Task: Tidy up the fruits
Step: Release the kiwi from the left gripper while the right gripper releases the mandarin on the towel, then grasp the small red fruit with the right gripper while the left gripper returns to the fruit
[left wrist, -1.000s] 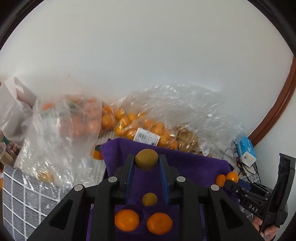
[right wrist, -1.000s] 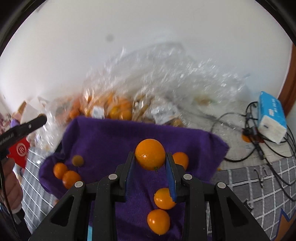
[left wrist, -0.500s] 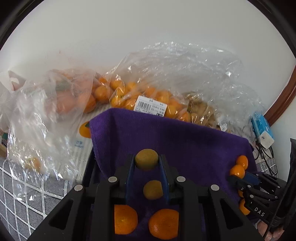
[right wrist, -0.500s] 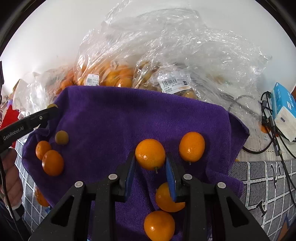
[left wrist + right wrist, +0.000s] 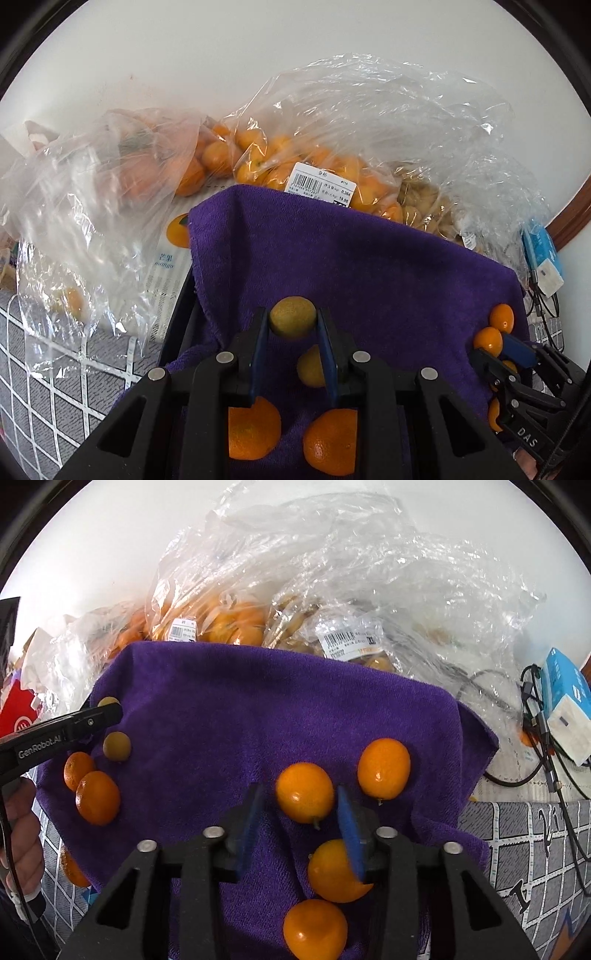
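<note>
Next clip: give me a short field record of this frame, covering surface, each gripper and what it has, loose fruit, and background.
surface: purple towel
left gripper: shut on a greenish-yellow fruit
right gripper: jaws have just been opening; orange fruit sits between them, pads clear of it
loose fruit on towel: four other orange ones by the right gripper; two orange and one greenish by the left
background: clear plastic bags of fruit against a white wall
side clutter: blue box and cables

Grid-pattern tablecloth (image 5: 517, 853), purple towel (image 5: 280, 709) w/ loose oranges, clear fruit bags (image 5: 332, 155), cables (image 5: 554, 760), blue box (image 5: 565, 686).
</note>
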Demonstrator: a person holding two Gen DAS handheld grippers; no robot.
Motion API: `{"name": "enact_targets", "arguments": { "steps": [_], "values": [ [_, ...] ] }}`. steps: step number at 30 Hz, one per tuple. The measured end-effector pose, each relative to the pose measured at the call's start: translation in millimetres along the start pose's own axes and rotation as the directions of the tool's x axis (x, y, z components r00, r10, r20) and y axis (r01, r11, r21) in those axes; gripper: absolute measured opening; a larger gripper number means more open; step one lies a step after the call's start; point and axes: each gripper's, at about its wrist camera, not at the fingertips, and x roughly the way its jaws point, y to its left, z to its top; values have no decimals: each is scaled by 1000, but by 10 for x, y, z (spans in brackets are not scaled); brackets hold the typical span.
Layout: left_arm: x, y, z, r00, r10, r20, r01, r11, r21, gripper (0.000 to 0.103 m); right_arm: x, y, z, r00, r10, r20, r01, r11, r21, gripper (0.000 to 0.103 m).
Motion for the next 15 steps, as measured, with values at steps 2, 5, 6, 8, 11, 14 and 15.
{"name": "enact_targets", "arguments": {
  "steps": [2, 5, 6, 8, 11, 14, 15],
  "values": [
    [3, -6, -2, 1000, 1, 0, -1, 1000, 1, 25, -47, -1, 10, 1000, -9, 15, 9, 1000, -6, 55],
    [17, -3, -5, 1000, 9, -11, -9, 1000, -2, 25, -120, -21, 25, 999, -10, 38, 10, 1000, 0, 58],
    [20, 1, -4, 1000, 9, -16, -9, 1000, -6, 25, -147, -35, 33, 999, -10, 46, 9, 1000, 6, 58],
    [6, 9, 5, 1000, 14, -24, -14, 1000, -8, 25, -203, -72, 40, 998, -12, 64, 10, 1000, 24, 58],
    [-70, 17, 28, 1000, 2, -21, -3, 1000, -8, 34, -336, -130, 39, 993, -31, 110, 26, 999, 46, 58],
    [-199, 26, 54, 1000, -7, 3, 7, 1000, -7, 38, -498, -147, 31, 983, -56, 174, 51, 998, 36, 58],
    [-237, 27, 56, 1000, -10, 8, 10, 1000, -10, 38, -522, -139, 36, 981, -69, 184, 64, 997, 34, 58]
  ]
}}
